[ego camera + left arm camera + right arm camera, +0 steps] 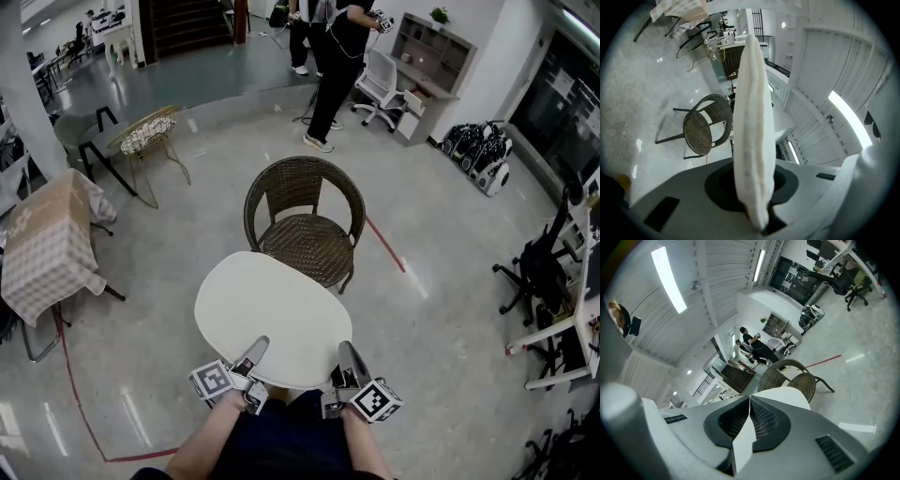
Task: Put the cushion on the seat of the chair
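Item 1: left hand-held gripper (258,349), near centre-left, pointing level toward the far side. Jaws narrow, clamped on the near edge of the cushion (272,319); its own view shows the cushion's edge-on seam running up between the jaws

Item 2: right hand-held gripper (349,354), near centre-right, pointing roughly level. Jaws nearly together, pinching a thin fold of the same cushion's near edge

Item 3: cushion, white, rounded, one piece. Held flat in the air between the two hand-held grippers, on the near side of the chair (305,234). In the head view its far edge overlaps the front of the seat (307,246); it does not lie on the seat

Item 4: chair, brown woven wicker, curved back and arms, dark legs, upright on the floor (450,244), seat bare, front facing near

Item 5: red tape line (384,246) on the floor, running from the chair's right side toward the right

Item 6: wire chair (148,136), pale, far left, well apart from the wicker chair

Item 7: checked cloth (47,248), draped over furniture at the left edge

Item 8: person (333,66) standing far centre, beside a white office chair (380,84) and a shelf unit (427,56)
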Available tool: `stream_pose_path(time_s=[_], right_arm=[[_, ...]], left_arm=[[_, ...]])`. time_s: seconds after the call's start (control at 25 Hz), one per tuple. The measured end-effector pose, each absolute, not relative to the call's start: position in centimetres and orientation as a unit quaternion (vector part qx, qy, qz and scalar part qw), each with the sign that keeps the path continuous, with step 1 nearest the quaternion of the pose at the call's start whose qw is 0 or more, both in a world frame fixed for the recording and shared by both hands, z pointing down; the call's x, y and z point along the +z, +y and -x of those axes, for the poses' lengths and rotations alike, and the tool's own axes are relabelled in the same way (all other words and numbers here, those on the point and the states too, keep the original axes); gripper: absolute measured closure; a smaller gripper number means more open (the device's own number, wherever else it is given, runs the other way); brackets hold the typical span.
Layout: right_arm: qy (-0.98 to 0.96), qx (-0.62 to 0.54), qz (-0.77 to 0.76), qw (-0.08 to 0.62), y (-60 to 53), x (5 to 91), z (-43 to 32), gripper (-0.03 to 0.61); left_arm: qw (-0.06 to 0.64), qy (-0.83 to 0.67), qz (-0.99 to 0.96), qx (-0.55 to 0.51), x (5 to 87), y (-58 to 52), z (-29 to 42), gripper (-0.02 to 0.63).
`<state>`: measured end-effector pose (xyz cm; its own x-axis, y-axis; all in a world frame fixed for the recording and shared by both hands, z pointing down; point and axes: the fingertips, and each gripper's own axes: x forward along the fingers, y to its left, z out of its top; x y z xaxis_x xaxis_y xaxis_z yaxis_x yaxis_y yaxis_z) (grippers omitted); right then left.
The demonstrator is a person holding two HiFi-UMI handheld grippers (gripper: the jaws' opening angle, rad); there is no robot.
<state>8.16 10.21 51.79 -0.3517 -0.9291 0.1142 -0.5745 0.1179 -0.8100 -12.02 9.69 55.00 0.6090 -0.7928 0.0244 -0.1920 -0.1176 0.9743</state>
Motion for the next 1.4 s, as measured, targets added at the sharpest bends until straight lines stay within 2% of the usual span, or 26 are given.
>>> stream_pose_path(time_s=[0.68,1.4], right_arm=[[0.718,-0.416,0.512,0.221,8.8,51.9,-7.9,0.589],[0.723,-0.429,0.495,0.218,-1.0,52.4,-10.7,0.589]], left_arm=[[0.555,-0.351,-0.704,-0.271,54.4,8.7,11.8,0.537],[0.563,-0.372,-0.683,-0.279,55.3,-0.1,8.7,0.537]])
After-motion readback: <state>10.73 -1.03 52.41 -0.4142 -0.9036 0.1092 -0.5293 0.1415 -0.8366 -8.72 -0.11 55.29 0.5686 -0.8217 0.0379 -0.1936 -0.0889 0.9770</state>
